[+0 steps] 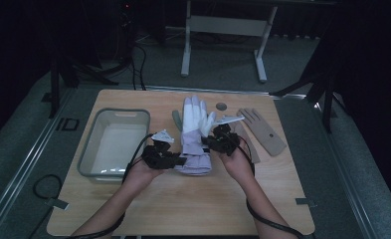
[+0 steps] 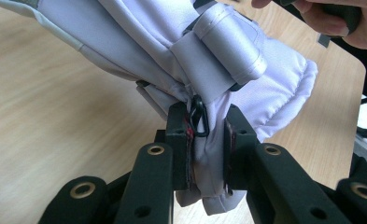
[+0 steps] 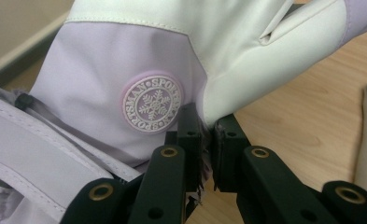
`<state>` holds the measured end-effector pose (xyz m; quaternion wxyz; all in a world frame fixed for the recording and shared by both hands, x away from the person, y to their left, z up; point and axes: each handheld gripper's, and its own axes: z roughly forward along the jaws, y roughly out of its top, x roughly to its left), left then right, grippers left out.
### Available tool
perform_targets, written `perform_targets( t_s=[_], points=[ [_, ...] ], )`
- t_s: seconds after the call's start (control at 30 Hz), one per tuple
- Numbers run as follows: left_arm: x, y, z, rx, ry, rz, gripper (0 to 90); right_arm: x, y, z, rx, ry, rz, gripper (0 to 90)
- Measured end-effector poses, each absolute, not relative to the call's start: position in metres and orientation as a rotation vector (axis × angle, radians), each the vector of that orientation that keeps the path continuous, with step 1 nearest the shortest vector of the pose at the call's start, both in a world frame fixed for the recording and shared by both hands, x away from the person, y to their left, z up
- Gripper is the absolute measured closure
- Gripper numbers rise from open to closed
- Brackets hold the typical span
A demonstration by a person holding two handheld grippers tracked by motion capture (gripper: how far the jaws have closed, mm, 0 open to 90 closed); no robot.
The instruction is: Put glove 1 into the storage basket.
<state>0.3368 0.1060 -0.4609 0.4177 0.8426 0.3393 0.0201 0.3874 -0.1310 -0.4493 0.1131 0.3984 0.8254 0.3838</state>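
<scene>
Both tongs grip the lilac ski glove (image 1: 195, 142) above the tabletop (image 1: 183, 199) — left tongs (image 2: 208, 140) pinch its cuff, right tongs (image 3: 207, 135) its side. The right gripper view shows a snowflake badge (image 3: 153, 104) — the high view shows a tan glove (image 1: 262, 130) and a tray (image 1: 114, 144).

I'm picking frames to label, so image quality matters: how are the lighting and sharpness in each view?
High view: dim and soft, room dark, faint glare in the clear bin. Left gripper view: bright, lilac glove crisp, tongs blurred near the lens. Right gripper view: glove's round badge readable, table behind softer.
</scene>
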Motion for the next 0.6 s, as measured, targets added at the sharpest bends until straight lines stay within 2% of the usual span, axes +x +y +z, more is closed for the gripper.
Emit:
perform_targets(
  t_s=[0.6],
  points=[
    [0.332,0.163,-0.427,2.094,0.883,0.123,76.6,0.395,-0.072,-0.413,1.064,2.443,1.152,83.5]
  ],
)
